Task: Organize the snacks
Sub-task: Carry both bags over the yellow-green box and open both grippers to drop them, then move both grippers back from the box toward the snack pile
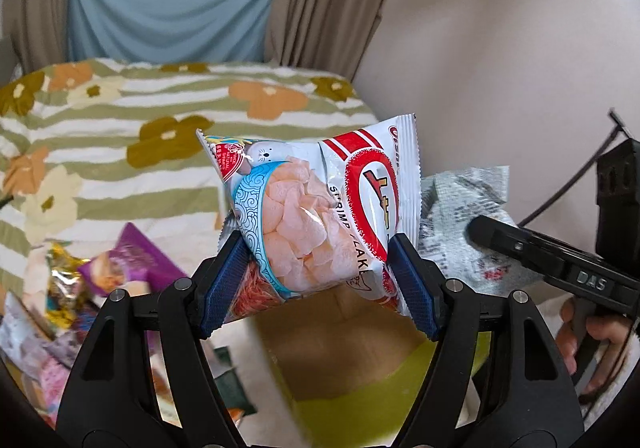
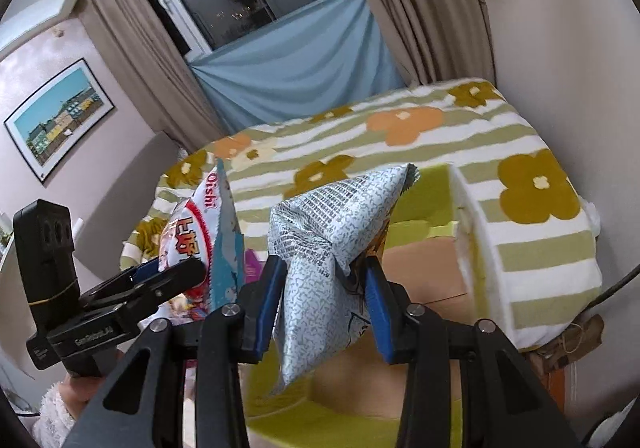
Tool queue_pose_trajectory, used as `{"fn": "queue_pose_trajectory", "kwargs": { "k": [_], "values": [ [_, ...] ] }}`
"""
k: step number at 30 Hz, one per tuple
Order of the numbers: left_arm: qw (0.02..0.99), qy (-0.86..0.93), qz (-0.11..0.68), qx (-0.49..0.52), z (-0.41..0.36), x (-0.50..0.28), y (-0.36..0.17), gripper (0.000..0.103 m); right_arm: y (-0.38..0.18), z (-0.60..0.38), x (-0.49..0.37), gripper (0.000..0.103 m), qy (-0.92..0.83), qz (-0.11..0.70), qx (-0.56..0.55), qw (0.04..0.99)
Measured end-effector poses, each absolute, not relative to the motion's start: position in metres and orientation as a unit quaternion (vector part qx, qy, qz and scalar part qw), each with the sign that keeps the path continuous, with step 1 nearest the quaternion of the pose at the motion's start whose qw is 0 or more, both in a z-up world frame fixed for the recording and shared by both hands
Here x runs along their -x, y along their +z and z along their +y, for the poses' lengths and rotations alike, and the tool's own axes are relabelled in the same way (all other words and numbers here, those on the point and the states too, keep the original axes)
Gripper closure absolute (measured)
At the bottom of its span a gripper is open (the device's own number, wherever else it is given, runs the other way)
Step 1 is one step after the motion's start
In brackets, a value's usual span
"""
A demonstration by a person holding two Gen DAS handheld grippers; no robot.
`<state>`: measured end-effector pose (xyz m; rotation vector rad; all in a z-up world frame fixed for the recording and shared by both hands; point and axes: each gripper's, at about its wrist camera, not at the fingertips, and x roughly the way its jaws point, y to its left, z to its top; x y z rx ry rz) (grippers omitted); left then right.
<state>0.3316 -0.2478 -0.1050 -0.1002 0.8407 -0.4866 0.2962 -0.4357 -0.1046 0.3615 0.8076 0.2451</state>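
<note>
The left gripper (image 1: 320,280) clamps a shrimp-flakes bag (image 1: 320,216) above the green box (image 1: 360,400). The right gripper (image 2: 326,308) pinches a silver printed packet (image 2: 320,272) over that box. Only the left view shows loose snacks (image 1: 80,288) on the floral bedspread (image 1: 160,120); only the right shows a framed picture (image 2: 60,116).
</note>
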Motion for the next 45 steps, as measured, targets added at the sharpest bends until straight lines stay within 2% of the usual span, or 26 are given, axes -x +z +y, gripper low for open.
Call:
{"fn": "queue_pose_trajectory", "kwargs": {
  "k": [5,7,9,17,26,38,40,42,43,45],
  "values": [
    [0.871,-0.22,0.437,0.038,-0.282,-0.36,-0.134,0.031,-0.122,-0.462,-0.315,0.066,0.119,0.411,-0.175,0.887],
    [0.869,-0.215,0.445,0.028,-0.292,-0.369,-0.142,0.024,-0.128,-0.469,-0.321,0.066,0.12,0.416,-0.177,0.884],
    [0.869,-0.194,0.454,0.012,-0.299,-0.376,-0.149,0.001,-0.133,-0.473,-0.325,0.066,0.119,0.421,-0.178,0.881],
    [0.863,-0.186,0.47,0.013,-0.285,-0.388,-0.16,0.001,-0.148,-0.477,-0.331,0.066,0.111,0.44,-0.181,0.872],
    [0.866,-0.171,0.469,0.017,-0.25,-0.37,-0.144,0.001,-0.134,-0.474,-0.334,0.066,0.104,0.43,-0.178,0.879],
    [0.867,-0.169,0.469,0.014,-0.233,-0.354,-0.14,0.001,-0.128,-0.457,-0.382,0.063,0.082,0.459,-0.095,0.879],
    [0.867,-0.167,0.469,0.014,-0.234,-0.352,-0.141,0.001,-0.132,-0.457,-0.389,0.051,0.075,0.462,-0.08,0.88],
    [0.867,-0.165,0.47,0.014,-0.234,-0.349,-0.142,0.001,-0.138,-0.457,-0.391,0.013,0.063,0.473,-0.067,0.876],
    [0.867,-0.164,0.469,0.015,-0.234,-0.347,-0.141,0.001,-0.139,-0.458,-0.389,0.009,0.061,0.472,-0.067,0.877],
    [0.868,-0.165,0.468,0.015,-0.235,-0.344,-0.141,0.001,-0.14,-0.46,-0.379,0.008,0.065,0.465,-0.076,0.88]
  ]
}}
